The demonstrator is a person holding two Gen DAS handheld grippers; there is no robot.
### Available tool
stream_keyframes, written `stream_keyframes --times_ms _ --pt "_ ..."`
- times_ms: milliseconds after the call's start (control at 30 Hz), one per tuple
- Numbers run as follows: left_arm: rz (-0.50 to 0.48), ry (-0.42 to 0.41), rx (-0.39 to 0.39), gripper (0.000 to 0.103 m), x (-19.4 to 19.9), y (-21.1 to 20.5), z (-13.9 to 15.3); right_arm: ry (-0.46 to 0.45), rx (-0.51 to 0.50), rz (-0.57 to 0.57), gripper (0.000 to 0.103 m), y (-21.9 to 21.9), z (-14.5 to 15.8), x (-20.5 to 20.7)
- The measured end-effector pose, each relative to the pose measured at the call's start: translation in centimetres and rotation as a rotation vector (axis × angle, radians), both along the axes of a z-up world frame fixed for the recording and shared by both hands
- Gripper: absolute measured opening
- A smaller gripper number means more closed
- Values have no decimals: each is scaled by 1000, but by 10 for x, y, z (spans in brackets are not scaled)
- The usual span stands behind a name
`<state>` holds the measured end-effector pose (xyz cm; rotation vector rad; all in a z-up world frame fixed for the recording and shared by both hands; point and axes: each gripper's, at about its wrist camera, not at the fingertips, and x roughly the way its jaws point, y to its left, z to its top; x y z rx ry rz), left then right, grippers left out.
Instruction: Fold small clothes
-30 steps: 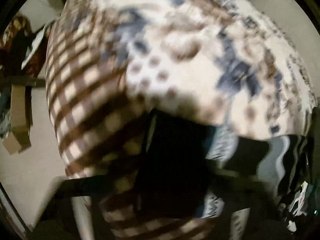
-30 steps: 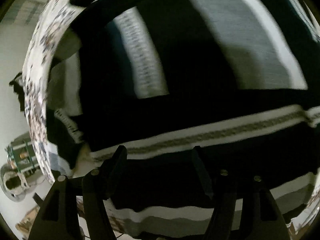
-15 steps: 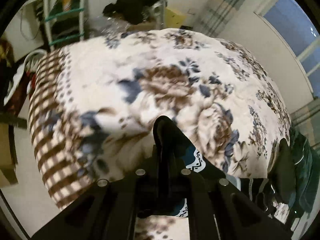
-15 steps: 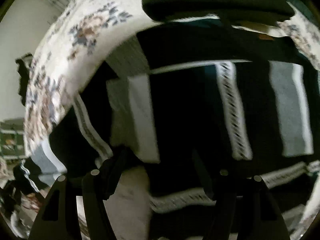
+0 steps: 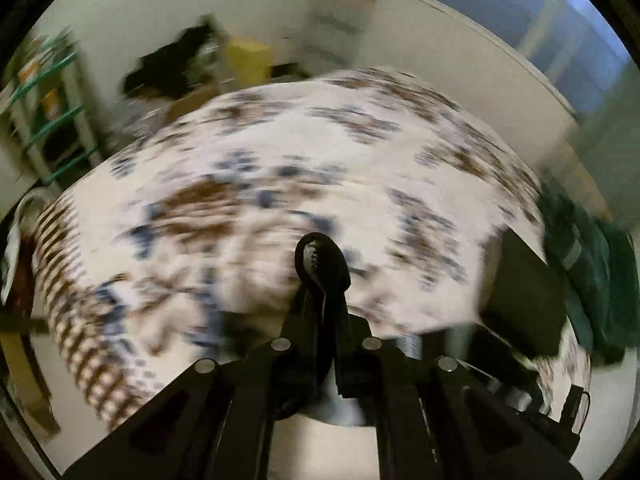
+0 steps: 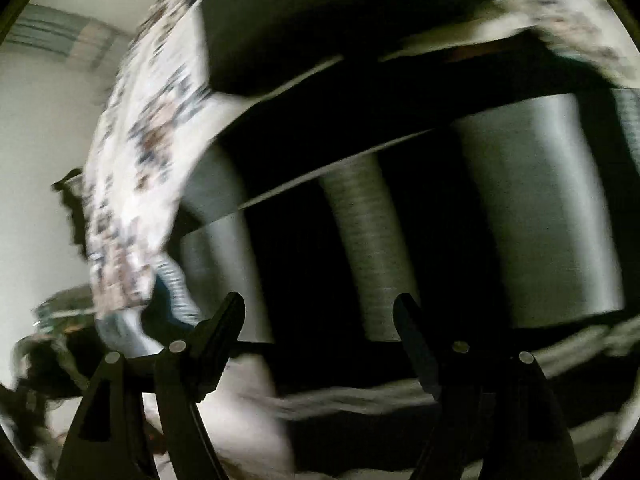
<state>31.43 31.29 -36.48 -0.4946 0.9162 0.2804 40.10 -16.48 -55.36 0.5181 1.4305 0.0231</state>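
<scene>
My left gripper (image 5: 322, 280) is shut on a fold of the dark patterned garment (image 5: 320, 260), holding it above the flowered bedspread (image 5: 280, 184). In the right wrist view the same black garment with grey and white stripes (image 6: 532, 208) lies spread on the bed, filling most of the frame. My right gripper (image 6: 320, 316) is open just above it, its jaws wide apart and empty. Both views are blurred by motion.
A folded dark garment (image 5: 520, 296) and a green garment (image 5: 588, 264) lie at the bed's right side. A green shelf rack (image 5: 48, 104) and a dark heap (image 5: 176, 68) stand beyond the bed. The folded dark garment also shows in the right wrist view (image 6: 320, 20).
My left gripper has lifted and tilted up with the garment fold pinched, so more of the room shows. My right gripper stays open and has shifted over the striped garment.
</scene>
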Motion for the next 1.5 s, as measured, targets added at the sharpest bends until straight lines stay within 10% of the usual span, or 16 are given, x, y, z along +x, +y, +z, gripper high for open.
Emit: stream_keyframes --times_ms 433,733,833,867,900,1200,1433,1500 --pt "-622 104 -79 4 87 -446 -52 64 -117 -326 83 -303 -1 -100" --pt "-698 256 47 11 91 -612 -118 63 -87 -405 84 -422 1 -141" --pt "-680 240 27 59 91 -613 -117 78 -71 -380 84 -440 6 -148" --pt "-677 236 25 95 90 -612 -115 81 -65 -377 84 -443 9 -150" --pt "-668 231 26 102 88 -608 -111 94 -53 -366 84 -448 12 -149" --pt "-338 206 137 102 55 -408 -71 45 241 -267 84 -391 18 -81" --pt "-134 309 29 91 67 -265 -145 106 286 -220 82 -316 -29 -15" --pt "-111 320 -16 71 76 -251 -165 121 250 -201 71 -300 -40 -5"
